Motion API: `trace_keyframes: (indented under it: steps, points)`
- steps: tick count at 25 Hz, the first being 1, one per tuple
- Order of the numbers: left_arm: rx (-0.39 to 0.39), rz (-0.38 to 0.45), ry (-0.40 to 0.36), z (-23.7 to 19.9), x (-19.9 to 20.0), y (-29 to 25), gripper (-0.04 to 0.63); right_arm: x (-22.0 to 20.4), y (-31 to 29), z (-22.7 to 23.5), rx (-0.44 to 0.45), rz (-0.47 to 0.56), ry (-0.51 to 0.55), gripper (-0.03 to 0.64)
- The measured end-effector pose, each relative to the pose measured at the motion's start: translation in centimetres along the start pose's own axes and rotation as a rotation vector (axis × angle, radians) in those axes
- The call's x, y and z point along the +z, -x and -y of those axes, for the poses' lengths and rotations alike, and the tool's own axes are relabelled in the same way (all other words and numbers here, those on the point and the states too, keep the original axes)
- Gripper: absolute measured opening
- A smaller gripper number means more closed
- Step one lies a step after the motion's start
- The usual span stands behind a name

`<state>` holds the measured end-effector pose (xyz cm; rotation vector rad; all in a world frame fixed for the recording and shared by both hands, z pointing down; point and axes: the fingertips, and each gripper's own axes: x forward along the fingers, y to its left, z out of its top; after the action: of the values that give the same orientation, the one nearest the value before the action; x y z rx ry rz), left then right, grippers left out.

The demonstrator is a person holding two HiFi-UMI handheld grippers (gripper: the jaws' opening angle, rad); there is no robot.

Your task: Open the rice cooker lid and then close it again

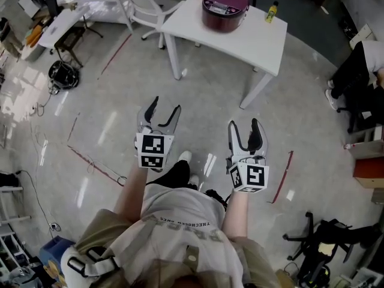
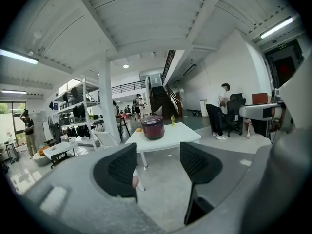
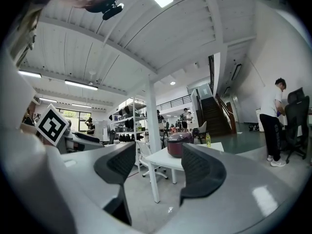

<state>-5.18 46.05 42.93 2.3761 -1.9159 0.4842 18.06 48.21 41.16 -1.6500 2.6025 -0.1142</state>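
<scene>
A person stood on the pale floor (image 1: 198,107), well short of a white desk (image 1: 240,41), with a hand-held claw in each hand. The left claw (image 1: 166,105) was held out over the floor, its two black jaws standing moderately apart with nothing between them. The right claw (image 1: 244,125) was alongside it, its jaws likewise parted and empty. Both pointed toward the desk.

The maroon rice cooker (image 1: 224,8) sat on the desk near the far edge, its lid down and its control panel on top. A small yellow-green bottle (image 1: 272,11) stood upright near the desk's far right corner, apart from the cooker. In the left gripper view, the cooker (image 2: 152,127) showed above the gap between the padded jaws. In the right gripper view it (image 3: 178,145) was seen just over the right-hand jaw.

A white chair (image 1: 141,11) stood beside the desk's left end. Red tape lines (image 1: 114,56) marked the floor. At the room's right edge, another person (image 1: 360,65) in dark trousers sat at a separate workstation.
</scene>
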Motion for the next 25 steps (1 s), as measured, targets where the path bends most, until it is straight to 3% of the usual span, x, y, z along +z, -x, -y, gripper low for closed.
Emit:
trace_keyframes:
  steps: [9, 25]
  points:
    - [-0.076, -0.029, -0.003, -0.6, 0.2, -6.4, 0.285, 0.1, -4.0, 2.5, -0.076, -0.020, 0.016, 0.276]
    - [-0.122, 0.074, 0.020, -9.0, 5.2, -16.0, 0.285, 2.2, -14.8, 3.4, -0.179, 0.001, 0.056, 0.281]
